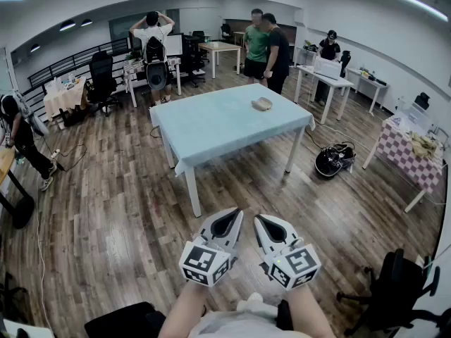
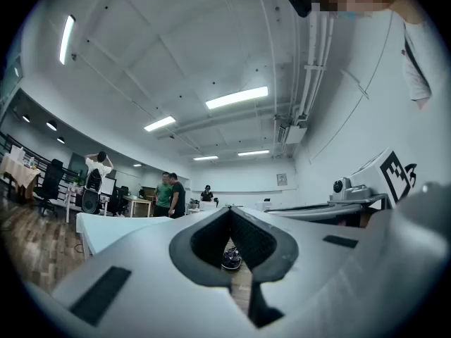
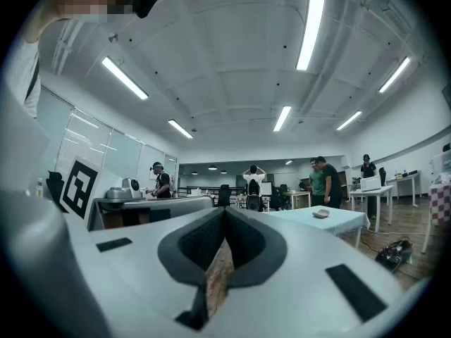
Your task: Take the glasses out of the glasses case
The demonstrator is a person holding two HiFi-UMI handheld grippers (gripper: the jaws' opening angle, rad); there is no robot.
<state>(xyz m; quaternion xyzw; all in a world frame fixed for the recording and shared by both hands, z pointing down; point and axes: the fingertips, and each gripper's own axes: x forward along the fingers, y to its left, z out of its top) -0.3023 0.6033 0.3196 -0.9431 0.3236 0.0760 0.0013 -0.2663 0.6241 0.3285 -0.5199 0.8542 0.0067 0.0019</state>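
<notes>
The glasses case (image 1: 262,104), a small tan shell, lies near the far right end of the table with the light blue cloth (image 1: 218,125), a few steps ahead of me. It also shows small in the right gripper view, as the case (image 3: 321,214) on the table (image 3: 338,225). No glasses are visible. My left gripper (image 1: 227,224) and right gripper (image 1: 271,227) hang side by side close to my body, far short of the table, over the wooden floor. Both are shut, with the tips touching and nothing between them, as the left gripper (image 2: 230,211) and right gripper (image 3: 225,210) views show.
Two people (image 1: 266,44) stand behind the table, and others are at desks further back. A black bag (image 1: 335,160) lies on the floor by the table's right legs. A checkered table (image 1: 412,153) and a black office chair (image 1: 394,287) are on the right.
</notes>
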